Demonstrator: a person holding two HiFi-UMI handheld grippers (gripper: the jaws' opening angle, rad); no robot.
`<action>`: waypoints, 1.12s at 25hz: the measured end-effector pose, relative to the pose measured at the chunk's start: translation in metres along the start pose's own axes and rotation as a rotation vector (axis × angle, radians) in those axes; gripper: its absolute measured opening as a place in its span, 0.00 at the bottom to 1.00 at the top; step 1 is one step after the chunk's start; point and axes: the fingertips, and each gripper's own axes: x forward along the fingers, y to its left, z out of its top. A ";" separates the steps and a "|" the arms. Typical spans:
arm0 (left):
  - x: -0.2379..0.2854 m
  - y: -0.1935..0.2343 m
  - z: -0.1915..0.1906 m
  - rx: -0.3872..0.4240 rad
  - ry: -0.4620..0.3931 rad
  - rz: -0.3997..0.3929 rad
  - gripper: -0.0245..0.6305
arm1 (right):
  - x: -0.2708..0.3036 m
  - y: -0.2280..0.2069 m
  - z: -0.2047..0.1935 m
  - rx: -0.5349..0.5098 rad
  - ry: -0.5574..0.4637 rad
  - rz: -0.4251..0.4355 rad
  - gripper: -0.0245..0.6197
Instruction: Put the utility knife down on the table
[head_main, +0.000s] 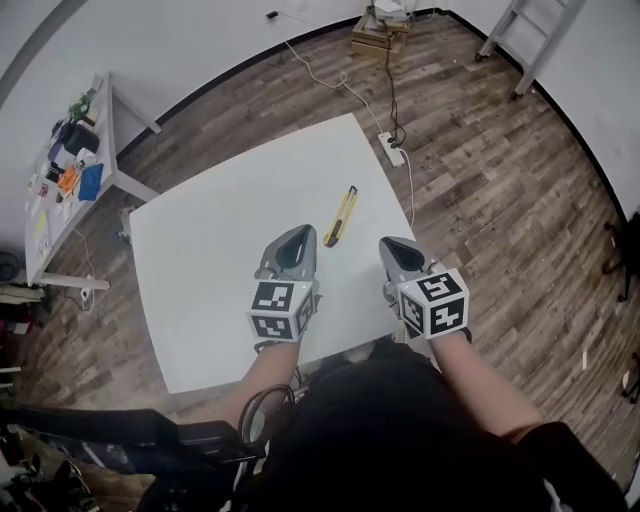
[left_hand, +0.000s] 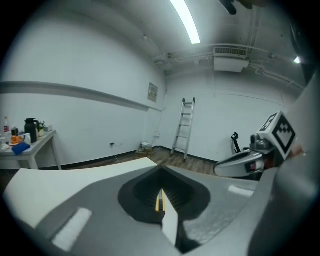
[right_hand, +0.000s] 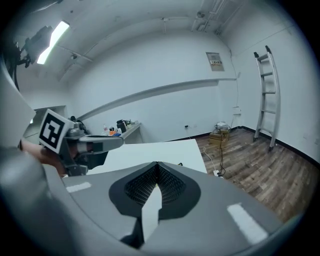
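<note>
The yellow utility knife lies flat on the white table, pointing away from me, between and a little beyond the two grippers. My left gripper hovers just left of the knife's near end, apart from it, jaws shut and empty. In the left gripper view a thin yellow sliver of the knife shows through the slit of the shut left gripper. My right gripper hangs to the knife's right, over the table's right edge, shut with nothing in it.
A power strip with cables lies on the wood floor past the table's far right corner. A cluttered side table stands at far left. A ladder and a box stand by the far wall.
</note>
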 end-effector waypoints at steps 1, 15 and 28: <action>-0.015 0.002 0.006 0.001 -0.025 0.025 0.19 | 0.002 0.005 0.007 -0.012 -0.018 0.012 0.08; -0.074 0.015 -0.003 -0.011 -0.037 0.111 0.19 | 0.015 0.064 0.040 -0.135 -0.089 0.103 0.07; -0.082 0.014 -0.008 -0.031 -0.025 0.096 0.19 | 0.007 0.064 0.033 -0.121 -0.088 0.070 0.07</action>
